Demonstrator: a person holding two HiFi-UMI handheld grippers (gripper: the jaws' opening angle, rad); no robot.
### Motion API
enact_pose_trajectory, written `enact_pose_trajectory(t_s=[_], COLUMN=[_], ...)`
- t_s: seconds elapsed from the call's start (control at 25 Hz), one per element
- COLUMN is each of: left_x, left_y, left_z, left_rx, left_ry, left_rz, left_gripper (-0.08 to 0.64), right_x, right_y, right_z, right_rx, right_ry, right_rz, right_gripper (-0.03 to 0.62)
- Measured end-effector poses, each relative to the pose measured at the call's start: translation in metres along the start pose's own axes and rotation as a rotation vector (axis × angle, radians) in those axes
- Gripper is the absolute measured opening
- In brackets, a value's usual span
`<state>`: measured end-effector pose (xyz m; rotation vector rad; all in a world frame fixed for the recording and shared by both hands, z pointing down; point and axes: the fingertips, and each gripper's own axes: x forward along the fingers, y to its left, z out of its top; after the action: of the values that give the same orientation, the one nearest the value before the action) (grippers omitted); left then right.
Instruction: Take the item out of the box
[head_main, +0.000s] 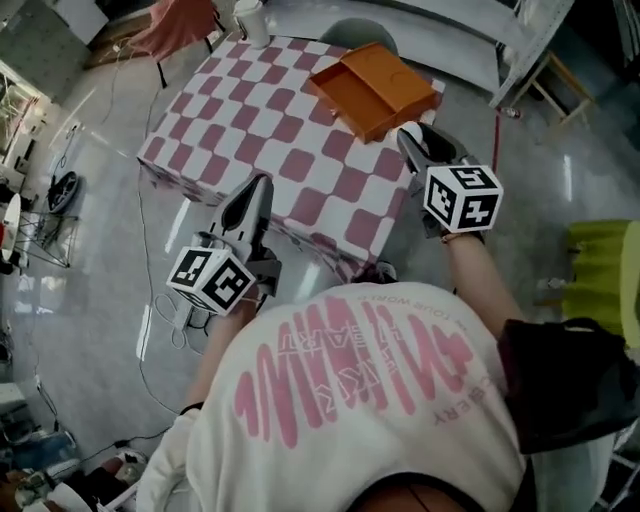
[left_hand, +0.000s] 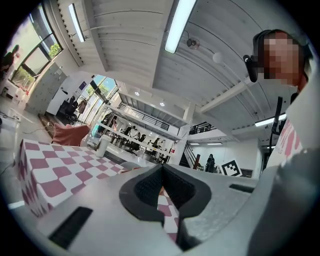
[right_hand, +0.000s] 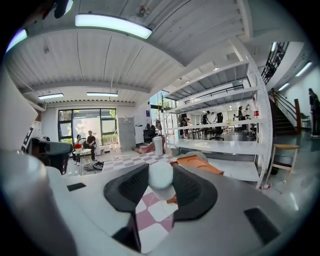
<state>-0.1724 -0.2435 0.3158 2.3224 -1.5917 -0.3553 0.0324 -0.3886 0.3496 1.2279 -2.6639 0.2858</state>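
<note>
- Between the pads of the right gripper (right_hand: 161, 172) sits a small white rounded item (right_hand: 161, 181); the jaws pinch it from both sides, partly apart because the item fills the gap; the hold looks centred on the pads, which suits a round thing that could slip out.
- Just beyond those jaws lies the orange box (right_hand: 196, 162), open and shallow; the item is outside it, in the air over the checked cloth, so the taking-out looks done and what is left, by my judgement, is to set the item down somewhere.
- In the head view the right gripper (head_main: 420, 142) hangs at the right edge of the table (head_main: 250, 120), just beside the near corner of the orange box (head_main: 372, 84); the item itself is hidden there behind the jaws.
- The left gripper (left_hand: 162, 172) has its jaws pressed together with nothing between them; it hovers (head_main: 260, 190) over the near edge of the table, well apart from the box; I take it to be kept out of the working hand's way.
- A white cup (head_main: 250, 20) stands at the far edge, well apart from both grippers and no part of the job.
</note>
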Motion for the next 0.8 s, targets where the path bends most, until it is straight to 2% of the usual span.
enact_pose_trajectory(t_s=[0.4, 0.8], left_x=[-0.022, -0.037], left_y=[-0.013, -0.034], left_z=[-0.011, -0.039], left_rx=[0.006, 0.001], left_ry=[0.028, 0.118], left_rz=[-0.125, -0.230], left_gripper=[0.008, 0.008], right_x=[-0.063, -0.120], right_y=[0.028, 0.053], right_z=[-0.027, -0.063], right_rx=[0.075, 0.118], right_ry=[-0.025, 0.011], right_rz=[-0.075, -0.133], right_gripper=[0.149, 0.150])
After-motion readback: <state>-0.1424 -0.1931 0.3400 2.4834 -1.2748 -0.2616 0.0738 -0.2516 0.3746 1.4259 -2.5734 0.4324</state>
